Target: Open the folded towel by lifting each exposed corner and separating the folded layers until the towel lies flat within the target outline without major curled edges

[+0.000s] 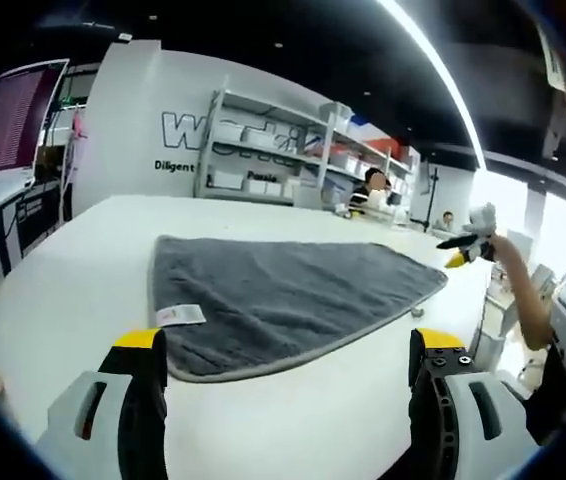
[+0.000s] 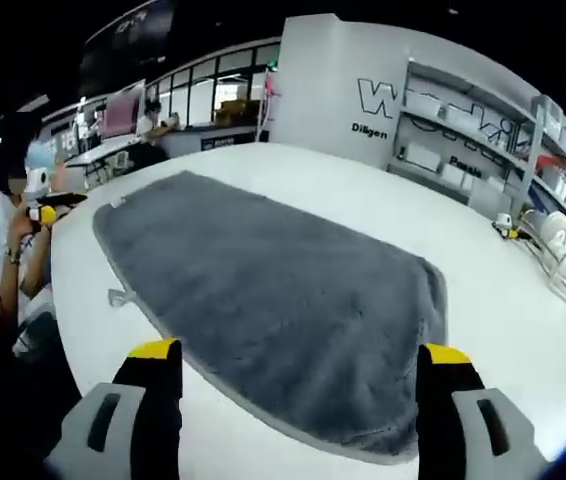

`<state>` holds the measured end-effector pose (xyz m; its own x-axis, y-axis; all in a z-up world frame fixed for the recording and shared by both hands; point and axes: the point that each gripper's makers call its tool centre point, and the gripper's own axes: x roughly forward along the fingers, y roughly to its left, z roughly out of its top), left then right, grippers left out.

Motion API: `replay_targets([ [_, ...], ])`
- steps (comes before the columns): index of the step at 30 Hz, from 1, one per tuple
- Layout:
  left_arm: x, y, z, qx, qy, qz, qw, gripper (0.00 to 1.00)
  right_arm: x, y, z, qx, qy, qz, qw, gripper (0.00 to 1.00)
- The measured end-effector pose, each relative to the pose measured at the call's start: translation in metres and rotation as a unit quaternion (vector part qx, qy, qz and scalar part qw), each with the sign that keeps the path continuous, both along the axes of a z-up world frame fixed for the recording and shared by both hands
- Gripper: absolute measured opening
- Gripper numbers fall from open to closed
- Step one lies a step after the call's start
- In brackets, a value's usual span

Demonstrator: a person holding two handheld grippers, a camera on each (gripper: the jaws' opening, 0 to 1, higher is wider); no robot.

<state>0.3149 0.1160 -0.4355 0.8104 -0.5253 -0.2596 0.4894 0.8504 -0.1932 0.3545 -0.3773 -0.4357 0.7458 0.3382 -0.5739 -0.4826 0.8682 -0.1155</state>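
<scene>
The grey towel (image 1: pixel 283 295) lay spread flat on the white desk (image 1: pixel 73 290), and both the left gripper (image 1: pixel 288 350) and the right gripper (image 2: pixel 298 365) had their fingers apart, holding nothing.

From my left gripper (image 1: pixel 288 365), the towel (image 1: pixel 283 295) lies spread on the table (image 1: pixel 73 290) at 12 o'clock, its label (image 1: pixel 179 315) just ahead of my left jaw at 11. Shelving (image 1: pixel 293 160) stands behind the table at 12. My right gripper (image 1: pixel 468 243) sits at 2, beyond the towel's far corner. From my right gripper (image 2: pixel 298 365), the towel extends toward 11.
</scene>
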Motion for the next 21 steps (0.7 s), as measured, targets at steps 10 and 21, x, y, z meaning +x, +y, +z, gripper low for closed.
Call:
replay_targets([
  [10,-0.002,0.0,-0.004,0.0,0.007,0.003,1.0,0.99,-0.028,0.009,-0.021,-0.021,0.0,-0.017,0.9996,0.99],
  [21,-0.004,0.003,-0.004,-0.008,0.008,0.007,0.9999,0.99,-0.037,0.014,-0.011,-0.045,-0.016,-0.027,0.9985,0.99],
])
